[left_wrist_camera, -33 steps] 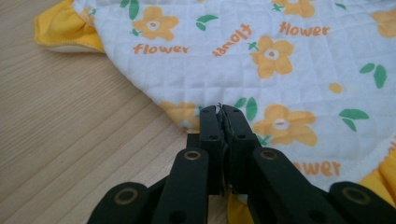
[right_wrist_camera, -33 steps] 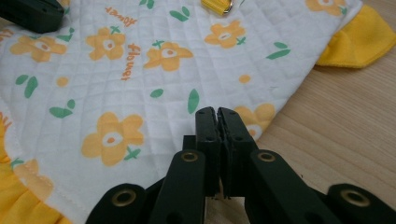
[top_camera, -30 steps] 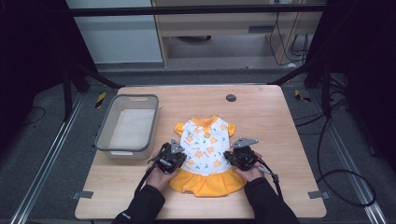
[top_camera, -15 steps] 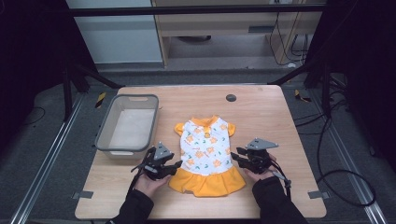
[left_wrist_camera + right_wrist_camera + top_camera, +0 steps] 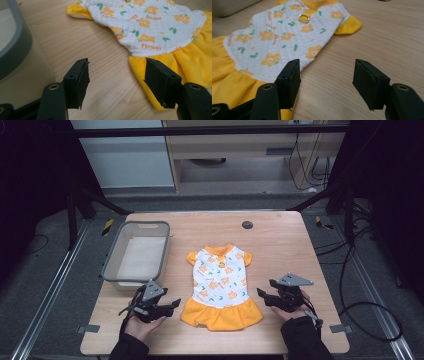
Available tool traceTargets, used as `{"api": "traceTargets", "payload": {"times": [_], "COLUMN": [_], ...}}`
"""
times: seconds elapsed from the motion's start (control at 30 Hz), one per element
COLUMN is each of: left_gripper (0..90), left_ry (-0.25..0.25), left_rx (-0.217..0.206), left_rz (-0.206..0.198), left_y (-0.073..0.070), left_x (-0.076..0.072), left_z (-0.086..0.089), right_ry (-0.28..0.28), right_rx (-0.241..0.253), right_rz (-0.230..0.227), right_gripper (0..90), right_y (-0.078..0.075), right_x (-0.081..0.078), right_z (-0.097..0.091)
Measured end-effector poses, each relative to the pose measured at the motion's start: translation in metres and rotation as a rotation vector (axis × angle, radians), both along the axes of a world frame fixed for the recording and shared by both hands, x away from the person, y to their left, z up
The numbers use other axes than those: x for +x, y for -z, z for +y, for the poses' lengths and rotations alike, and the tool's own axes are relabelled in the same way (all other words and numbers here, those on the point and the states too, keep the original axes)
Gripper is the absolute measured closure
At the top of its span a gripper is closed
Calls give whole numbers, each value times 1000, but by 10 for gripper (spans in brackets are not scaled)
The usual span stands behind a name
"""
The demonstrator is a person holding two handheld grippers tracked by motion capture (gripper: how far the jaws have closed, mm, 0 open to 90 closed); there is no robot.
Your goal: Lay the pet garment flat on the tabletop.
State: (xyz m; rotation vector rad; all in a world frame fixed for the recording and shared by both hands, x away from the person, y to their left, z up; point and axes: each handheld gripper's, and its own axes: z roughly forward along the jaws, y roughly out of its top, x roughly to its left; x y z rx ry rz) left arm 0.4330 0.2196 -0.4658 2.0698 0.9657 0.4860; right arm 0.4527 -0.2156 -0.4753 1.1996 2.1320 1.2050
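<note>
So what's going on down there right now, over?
Left claw and right claw open, flanking the flat white-and-orange flowered dress. Nothing in the way.

A wooden table (image 5: 280,245) stands on grey floor (image 5: 45,270), dark surroundings, cables (image 5: 365,305) trailing right.

A small dress (image 5: 221,287) lay flat near the middle of the table, collar toward 12 o'clock and yellow skirt toward 6. Its quilted white bodice carried orange flowers, green leaves and the word "flower"; collar and short sleeves were yellow.
</note>
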Motion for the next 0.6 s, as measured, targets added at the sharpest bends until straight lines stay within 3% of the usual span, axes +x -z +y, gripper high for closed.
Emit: {"api": "traceTargets", "payload": {"times": [0.27,0.43,0.6], "left_gripper": [307,278,259], "left_ry": [-36,-52,-79], "left_rx": [-10,5,-9], "left_rz": [10,15,14], "left_y": [2,6,8], "left_x": [-13,-19,-22], "left_z": [28,43,60], "right_ry": [57,94,134], "right_rx": [14,18,10], "right_rz": [-10,-14,-15], "right_gripper": [244,187,168], "right_y": [5,7,10], "right_x": [-6,-9,-11], "right_z": [-17,-28,-40]}}
